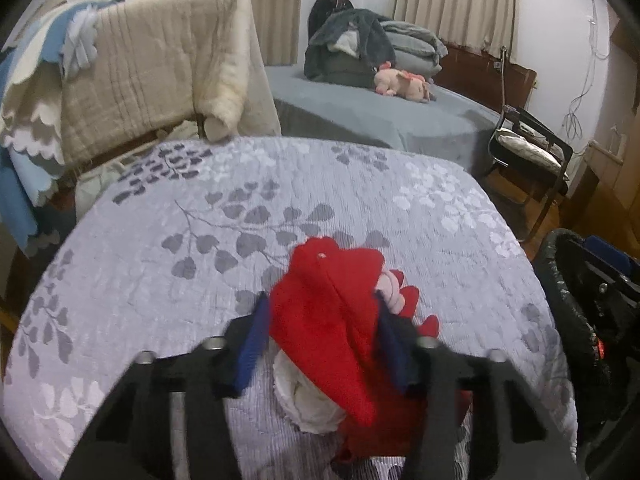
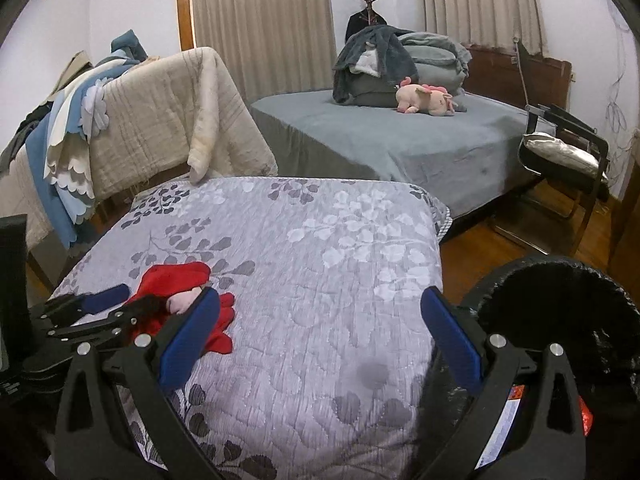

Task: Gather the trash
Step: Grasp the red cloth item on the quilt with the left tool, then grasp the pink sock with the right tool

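**Where things lie**

I see the crumpled cloth [image 2: 176,300] on the quilt's [image 2: 320,260] left part, the bin [image 2: 560,300] off its right edge, the bed [image 2: 400,144] behind, a chair [image 2: 568,168] right of that.

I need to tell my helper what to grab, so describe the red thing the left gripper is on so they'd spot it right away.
Start at the grey leaf-patterned quilt on the near bed. Near its close edge, between the left gripper's blue fingers, lies a red cloth item bunched with something pink and white. It is the only bright red thing on the pale quilt.
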Tool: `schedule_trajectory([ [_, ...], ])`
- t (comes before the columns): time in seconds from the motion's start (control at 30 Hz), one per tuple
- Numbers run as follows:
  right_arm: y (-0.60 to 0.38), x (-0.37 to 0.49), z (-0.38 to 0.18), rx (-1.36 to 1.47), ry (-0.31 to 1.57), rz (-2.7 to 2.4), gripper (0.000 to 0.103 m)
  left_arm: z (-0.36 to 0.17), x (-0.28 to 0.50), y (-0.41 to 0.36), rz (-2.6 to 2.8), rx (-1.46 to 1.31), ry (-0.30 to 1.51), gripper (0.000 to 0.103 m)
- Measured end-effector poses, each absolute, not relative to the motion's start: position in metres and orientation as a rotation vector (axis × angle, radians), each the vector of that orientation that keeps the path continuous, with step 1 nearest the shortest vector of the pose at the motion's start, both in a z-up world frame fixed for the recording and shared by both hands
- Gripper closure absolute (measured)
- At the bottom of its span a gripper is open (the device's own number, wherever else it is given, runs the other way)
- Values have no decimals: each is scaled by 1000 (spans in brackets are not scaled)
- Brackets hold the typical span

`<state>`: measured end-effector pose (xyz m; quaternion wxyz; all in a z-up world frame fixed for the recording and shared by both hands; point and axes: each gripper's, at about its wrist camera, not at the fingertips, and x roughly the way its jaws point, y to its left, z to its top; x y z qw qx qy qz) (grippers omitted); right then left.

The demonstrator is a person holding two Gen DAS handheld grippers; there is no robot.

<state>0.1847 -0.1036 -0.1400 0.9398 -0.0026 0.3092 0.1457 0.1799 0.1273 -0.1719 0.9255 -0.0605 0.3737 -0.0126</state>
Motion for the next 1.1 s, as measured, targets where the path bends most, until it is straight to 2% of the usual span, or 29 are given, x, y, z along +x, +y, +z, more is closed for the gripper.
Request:
schedule_trajectory([
  [0.2,-96,186,-140,-13,635,314,10,-168,178,132,-59,-158,750,90],
  [0.27,-93,187,-139,-14,633,319,12,-163,177,134,-66,-166,739,94],
  [0.43,-86,187,-139,-16,636,335,17,-148,172,145,-69,-194,701,95],
  [0.67,-70,187,-138,-13,635,364,17,-129,156,171,-16,-212,640,95],
  [1.1,-14,206,-152,-14,677,443,24,-153,157,221,119,-232,670,95],
])
